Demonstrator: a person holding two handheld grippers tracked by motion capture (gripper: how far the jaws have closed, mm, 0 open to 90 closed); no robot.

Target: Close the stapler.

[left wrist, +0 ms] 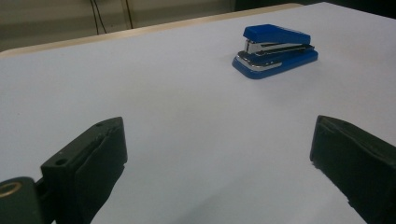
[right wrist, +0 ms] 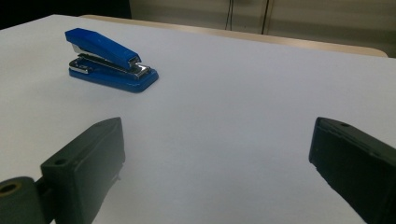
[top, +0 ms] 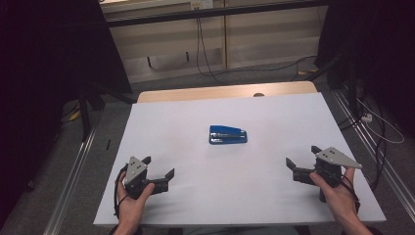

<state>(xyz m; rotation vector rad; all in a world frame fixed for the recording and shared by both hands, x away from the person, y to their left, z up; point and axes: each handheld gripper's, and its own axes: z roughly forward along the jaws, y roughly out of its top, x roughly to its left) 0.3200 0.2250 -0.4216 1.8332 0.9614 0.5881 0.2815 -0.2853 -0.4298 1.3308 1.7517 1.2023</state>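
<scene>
Both pairs of jaws are standing wide apart and gripping nothing, with bare white table showing between them in each gripper view. The left gripper is hovering near the table's near-left corner, the right gripper near its near-right edge, well apart from each other, each aiming inward toward the middle. Nothing is lying between either gripper and the stapler, which is sitting flat at the centre of the table, well clear of both. Its long axis is running left to right across the table; which end is the front cannot be told from above. Each hand, the left hand and the right hand, is coming in from the near edge and wrapping around its gripper's body.
</scene>
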